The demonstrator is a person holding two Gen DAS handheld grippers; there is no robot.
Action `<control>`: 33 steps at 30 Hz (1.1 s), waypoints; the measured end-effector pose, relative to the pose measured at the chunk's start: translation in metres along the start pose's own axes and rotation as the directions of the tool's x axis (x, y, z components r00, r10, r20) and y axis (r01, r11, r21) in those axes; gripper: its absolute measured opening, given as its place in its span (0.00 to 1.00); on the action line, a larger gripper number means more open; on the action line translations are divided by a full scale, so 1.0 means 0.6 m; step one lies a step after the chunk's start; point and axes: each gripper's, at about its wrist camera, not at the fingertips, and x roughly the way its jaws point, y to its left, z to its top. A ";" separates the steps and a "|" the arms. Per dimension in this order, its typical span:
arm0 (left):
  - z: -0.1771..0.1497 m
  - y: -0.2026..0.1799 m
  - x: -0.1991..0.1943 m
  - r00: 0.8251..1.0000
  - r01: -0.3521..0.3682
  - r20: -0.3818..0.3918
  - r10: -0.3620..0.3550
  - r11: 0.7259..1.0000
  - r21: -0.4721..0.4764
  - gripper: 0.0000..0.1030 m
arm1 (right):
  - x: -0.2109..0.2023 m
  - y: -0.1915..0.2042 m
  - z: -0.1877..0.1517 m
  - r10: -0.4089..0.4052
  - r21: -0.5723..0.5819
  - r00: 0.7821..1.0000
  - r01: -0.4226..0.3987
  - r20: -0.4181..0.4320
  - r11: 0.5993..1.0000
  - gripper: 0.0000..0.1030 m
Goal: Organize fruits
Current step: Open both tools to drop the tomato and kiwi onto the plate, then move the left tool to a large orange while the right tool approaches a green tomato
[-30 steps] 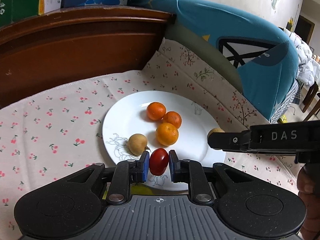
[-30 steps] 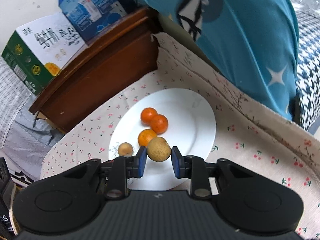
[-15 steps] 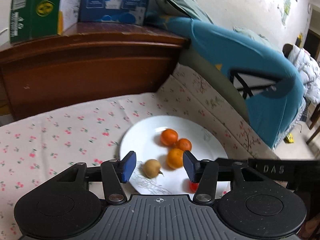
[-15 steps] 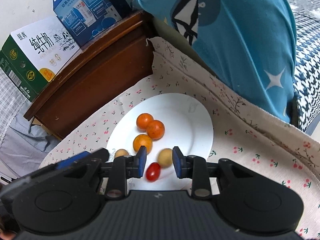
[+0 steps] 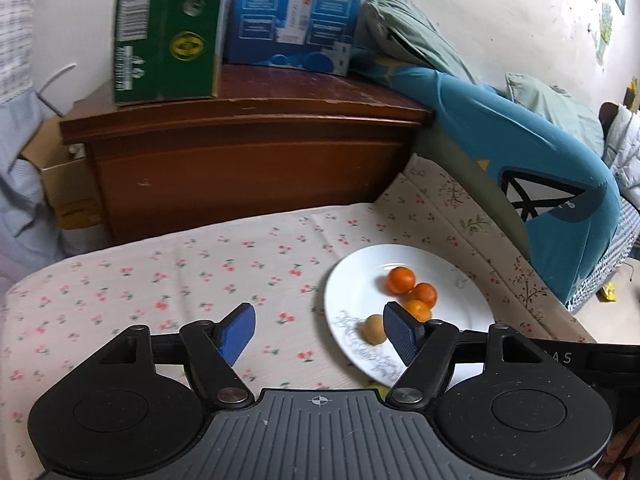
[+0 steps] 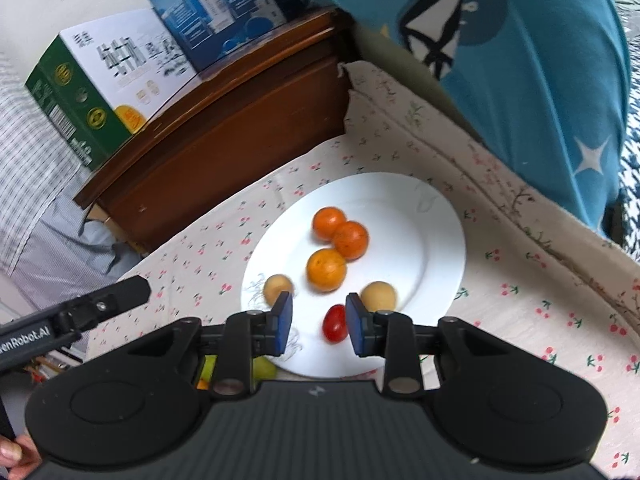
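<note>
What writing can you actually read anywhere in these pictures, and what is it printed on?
"enRobot.AI": on the left claw's black side, its start cut off by the picture edge.
"AS": on the right claw's black body, earlier letters unclear.
Green and white carton: large Chinese characters, too blurred to read.
Blue carton: Chinese print, too small to read.

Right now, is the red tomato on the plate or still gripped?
On the plate. The tomato lies free there; the right gripper's pads don't touch it.
</note>
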 end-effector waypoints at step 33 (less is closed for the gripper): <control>-0.119 0.099 -0.027 0.988 -0.057 -0.137 0.065 0.997 0.060 0.68 | 0.047 0.074 -0.095 0.093 -0.205 0.974 -0.136 -0.205 0.969 0.30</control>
